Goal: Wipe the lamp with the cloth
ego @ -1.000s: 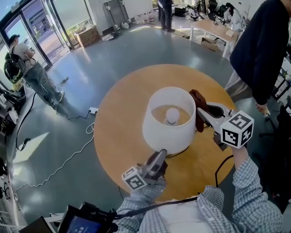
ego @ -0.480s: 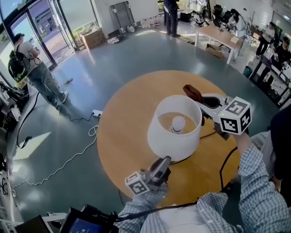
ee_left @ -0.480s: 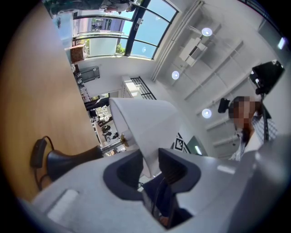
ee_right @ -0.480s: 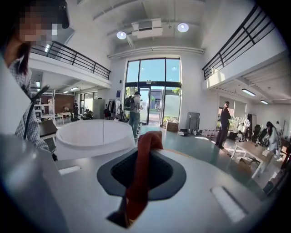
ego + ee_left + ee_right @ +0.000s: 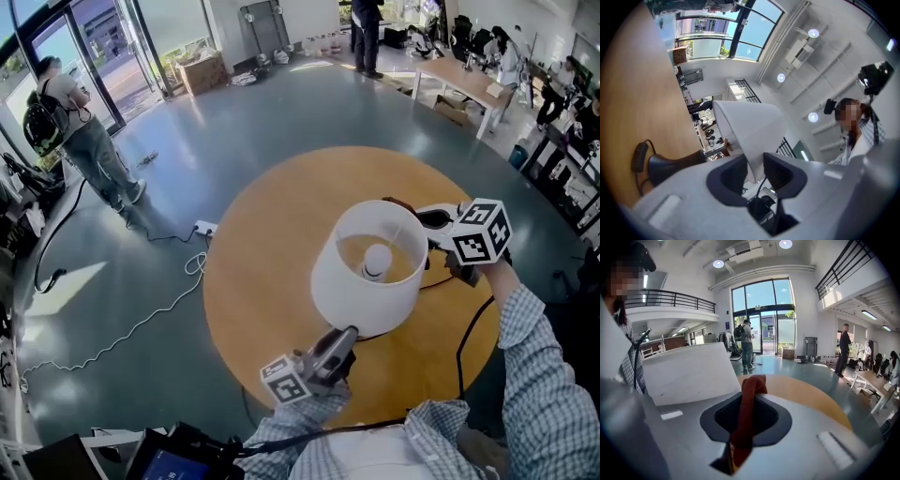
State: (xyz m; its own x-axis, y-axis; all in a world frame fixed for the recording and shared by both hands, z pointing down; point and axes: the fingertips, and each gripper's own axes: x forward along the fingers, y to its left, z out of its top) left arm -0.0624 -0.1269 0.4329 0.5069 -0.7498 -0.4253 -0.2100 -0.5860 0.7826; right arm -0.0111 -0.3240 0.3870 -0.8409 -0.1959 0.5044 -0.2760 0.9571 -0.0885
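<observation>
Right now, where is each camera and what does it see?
Head view: on the person's head, looking steeply down at the lamp and table; sleeves, left gripper, right gripper show.
Left gripper view: on that gripper, looking up along jaws clamping the lamp; shirt shows.
Right gripper view: on that gripper, looking across the table past its cloth; shirt shows.
All three share the lamp.

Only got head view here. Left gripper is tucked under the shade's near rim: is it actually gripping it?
Observer: Yes. In the left gripper view, the left gripper has its jaws closed on the lower rim of the lampshade.
Operator: Right one, is the cloth secure?
Observer: The right gripper pinches the reddish cloth between its jaws, and a fold sticks up past them.
Operator: Cloth on the lampshade?
Observer: The right gripper view puts the lampshade's outer wall just left of the cloth. I can't tell whether they touch.
</observation>
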